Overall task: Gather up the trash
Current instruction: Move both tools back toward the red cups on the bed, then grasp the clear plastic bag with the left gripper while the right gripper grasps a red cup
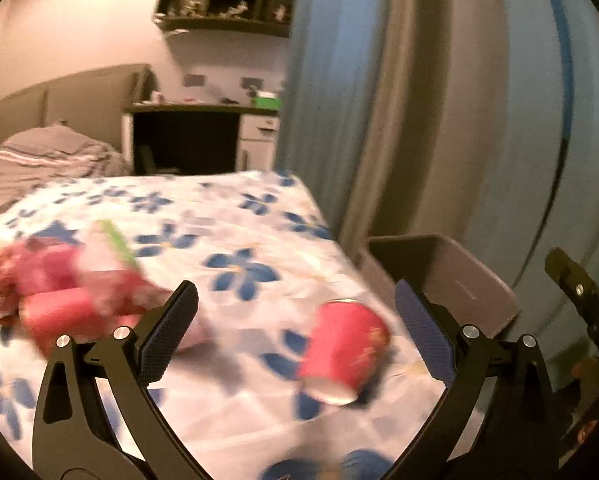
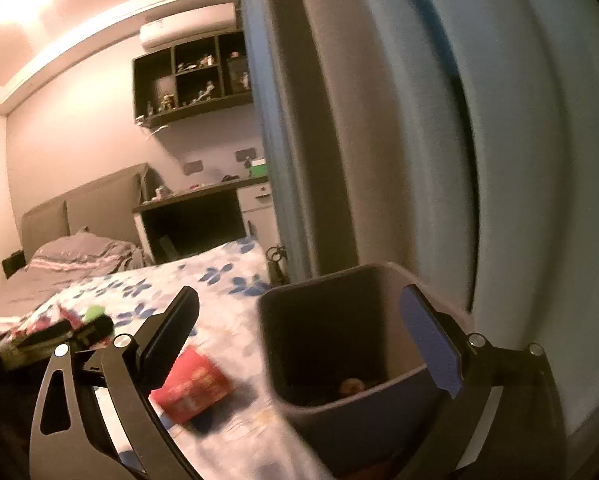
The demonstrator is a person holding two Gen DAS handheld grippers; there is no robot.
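A red can (image 1: 343,350) lies on its side on the flowered bedspread (image 1: 227,220), between the fingers of my open, empty left gripper (image 1: 295,328). A blurred heap of red wrappers and a second red can (image 1: 59,292) lies to the left. My right gripper (image 2: 299,340) is open and empty, over the near rim of a dark bin (image 2: 339,340) beside the bed. The red can (image 2: 193,386) lies left of the bin. Something small lies at the bin's bottom (image 2: 351,386). My left gripper shows at left (image 2: 59,334).
Curtains (image 1: 399,100) hang right behind the bin (image 1: 439,276). The bed's right edge runs beside the bin. My right gripper shows at far right (image 1: 579,304). A desk (image 1: 203,128), a second bed and a wall shelf stand at the back.
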